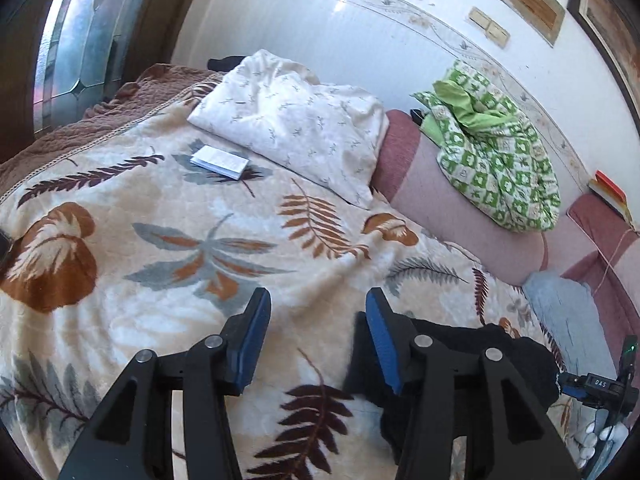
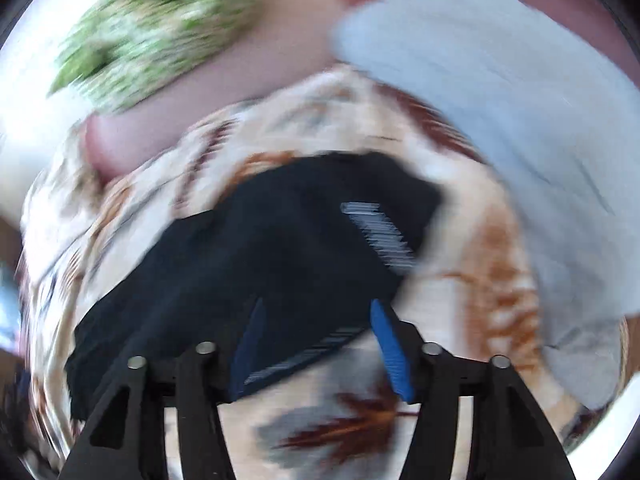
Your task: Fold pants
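The black pants [image 2: 288, 240] lie bunched on the leaf-patterned blanket [image 2: 492, 264], with a white-striped band showing on their right side. In the left wrist view the pants [image 1: 500, 356] lie low at the right, partly behind my right finger. My left gripper [image 1: 316, 340] is open and empty above the blanket [image 1: 160, 248], just left of the pants. My right gripper [image 2: 316, 344] is open, its fingers spread over the near edge of the pants. The right wrist view is blurred by motion.
A white pillow [image 1: 296, 120] and a small white booklet [image 1: 219, 162] lie at the back of the bed. A green patterned cloth [image 1: 496, 148] sits on the pink bolster [image 1: 460, 200]. A light blue cloth [image 2: 500, 100] lies at the right.
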